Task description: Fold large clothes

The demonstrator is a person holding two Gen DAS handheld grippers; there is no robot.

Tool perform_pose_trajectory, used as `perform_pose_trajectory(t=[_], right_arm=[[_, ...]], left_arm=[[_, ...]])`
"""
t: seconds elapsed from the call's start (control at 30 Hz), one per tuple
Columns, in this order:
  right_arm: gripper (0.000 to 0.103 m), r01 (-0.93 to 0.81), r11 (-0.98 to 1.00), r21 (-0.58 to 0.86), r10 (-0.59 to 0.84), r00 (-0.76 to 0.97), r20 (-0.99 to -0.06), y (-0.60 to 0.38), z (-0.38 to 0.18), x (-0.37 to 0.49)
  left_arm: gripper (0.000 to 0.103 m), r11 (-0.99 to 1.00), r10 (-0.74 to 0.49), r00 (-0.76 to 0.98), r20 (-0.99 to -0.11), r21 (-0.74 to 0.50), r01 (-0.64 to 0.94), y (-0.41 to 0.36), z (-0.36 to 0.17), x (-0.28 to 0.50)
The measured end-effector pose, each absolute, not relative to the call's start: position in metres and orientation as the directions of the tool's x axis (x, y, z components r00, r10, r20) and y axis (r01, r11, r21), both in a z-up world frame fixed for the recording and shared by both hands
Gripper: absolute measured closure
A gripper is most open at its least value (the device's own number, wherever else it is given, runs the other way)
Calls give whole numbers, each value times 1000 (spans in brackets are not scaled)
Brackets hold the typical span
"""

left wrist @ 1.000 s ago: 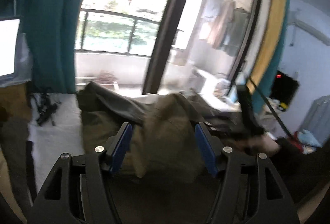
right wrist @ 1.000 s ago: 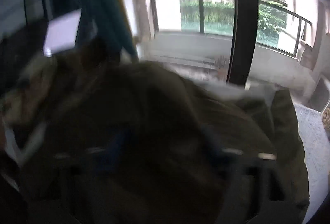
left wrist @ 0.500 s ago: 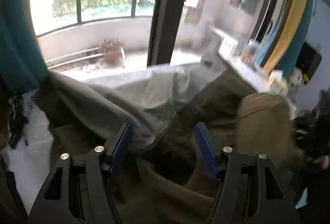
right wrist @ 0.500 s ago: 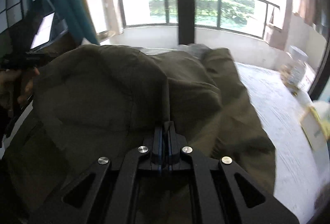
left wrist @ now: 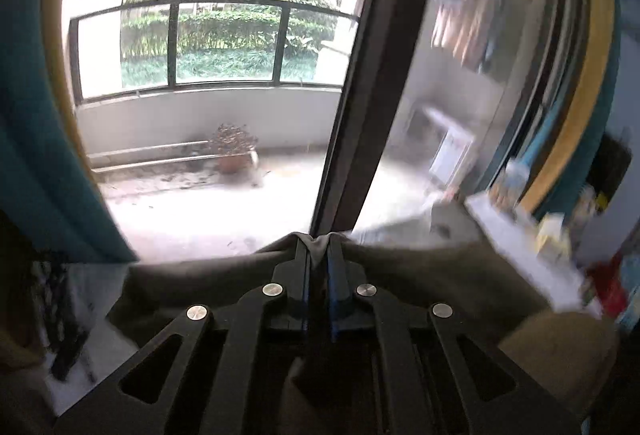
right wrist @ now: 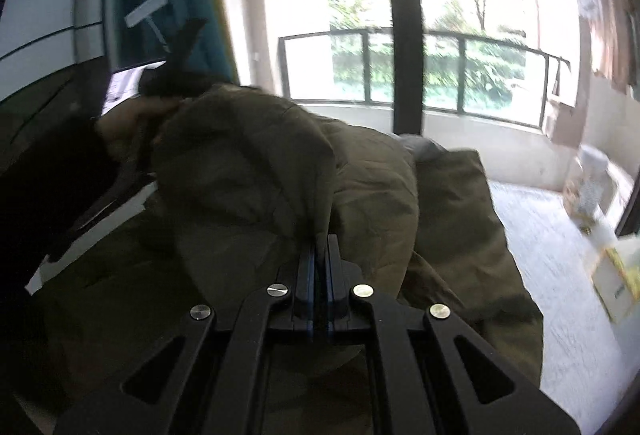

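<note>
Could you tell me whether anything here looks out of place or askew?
Nothing looks damaged or spilled. The olive garment is bunched in a humped heap on the white table rather than lying flat, but both the left gripper and the right gripper are shut on pinches of it.

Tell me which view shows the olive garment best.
The right wrist view: the olive garment lies bunched across the white table, pinched by the right gripper. The left wrist view shows only a taut edge clamped in the left gripper.
</note>
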State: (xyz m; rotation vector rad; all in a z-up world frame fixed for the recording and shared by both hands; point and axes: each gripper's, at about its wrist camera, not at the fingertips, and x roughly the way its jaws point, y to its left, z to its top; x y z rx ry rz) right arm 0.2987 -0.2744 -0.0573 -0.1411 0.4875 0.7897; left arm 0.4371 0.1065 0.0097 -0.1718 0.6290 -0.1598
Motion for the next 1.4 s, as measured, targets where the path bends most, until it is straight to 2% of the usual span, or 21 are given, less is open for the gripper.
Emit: perform_pose_trajectory(t=[0.1, 0.17, 0.27, 0.3, 0.33, 0.4, 0.5, 0.6, 0.67, 0.7, 0.77, 0.87, 0.9, 0.93, 1.0, 1.2, 1.23, 1.27, 1.3, 1.37, 1.4], right_arm=[[99, -713, 700, 28, 600, 567, -565, -256, -80, 305], [98, -695, 719, 8, 542, 554, -632, -249, -97, 310], [96, -703, 711, -8, 538, 551, -638, -252, -98, 300], [87, -720, 694, -4, 559, 542, -627, -255, -94, 296], [69, -743, 670, 9, 586, 521, -620, -257, -91, 292], [46, -769, 638, 36, 624, 490, -609, -263, -82, 287], [42, -756, 653, 53, 644, 516, -565, -269, -65, 291], [31, -727, 683, 66, 643, 555, -528, -267, -49, 308], [30, -709, 704, 25, 615, 593, -520, -258, -43, 316], [30, -715, 698, 22, 617, 586, -525, -253, -43, 322], [30, -721, 693, 28, 614, 569, -547, -246, -48, 333], [31, -727, 683, 75, 637, 541, -549, -235, -55, 343], [42, -733, 675, 79, 645, 535, -545, -232, -56, 345], [74, -735, 675, 71, 642, 537, -548, -228, -55, 345], [93, -722, 691, 27, 616, 570, -543, -220, -51, 348], [97, -711, 681, -179, 590, 676, -441, -196, -11, 347], [97, -701, 679, -217, 584, 695, -420, -192, -4, 346], [97, -681, 682, -267, 571, 724, -388, -188, 5, 346], [97, -647, 688, -329, 551, 761, -342, -184, 14, 344], [97, -583, 696, -420, 524, 812, -259, -179, 30, 340], [97, -547, 700, -459, 514, 832, -207, -179, 38, 337]], left_arm=[[90, 966, -202, 753, -627, -252, 49, 118, -5, 467], [76, 961, -201, 722, -662, -274, 16, 124, -15, 469], [69, 963, -211, 715, -667, -267, 36, 123, -16, 439], [69, 963, -215, 717, -663, -265, 43, 123, -17, 433], [69, 963, -223, 723, -654, -263, 60, 120, -15, 420], [68, 961, -255, 723, -643, -252, 115, 106, -11, 394], [68, 947, -320, 707, -630, -228, 225, 73, -7, 369], [67, 906, -421, 686, -593, -238, 350, 45, 3, 355], [62, 891, -445, 677, -587, -215, 400, 30, 8, 350], [60, 890, -445, 678, -586, -203, 409, 28, 10, 346], [48, 885, -450, 669, -592, -196, 421, 26, 9, 342], [44, 890, -440, 658, -611, -200, 410, 31, 0, 338], [43, 891, -439, 652, -618, -206, 405, 38, -3, 334], [37, 892, -437, 648, -624, -207, 402, 39, -5, 333], [28, 893, -429, 644, -633, -192, 407, 38, -12, 328], [26, 889, -402, 614, -679, -128, 440, 29, -33, 344], [31, 890, -410, 619, -670, -147, 431, 32, -33, 349], [56, 891, -421, 631, -652, -166, 423, 37, -30, 352], [66, 902, -406, 658, -634, -162, 401, 43, -22, 353], [83, 912, -400, 727, -558, -167, 374, 54, 2, 347], [87, 915, -398, 762, -511, -161, 370, 59, 17, 340]])
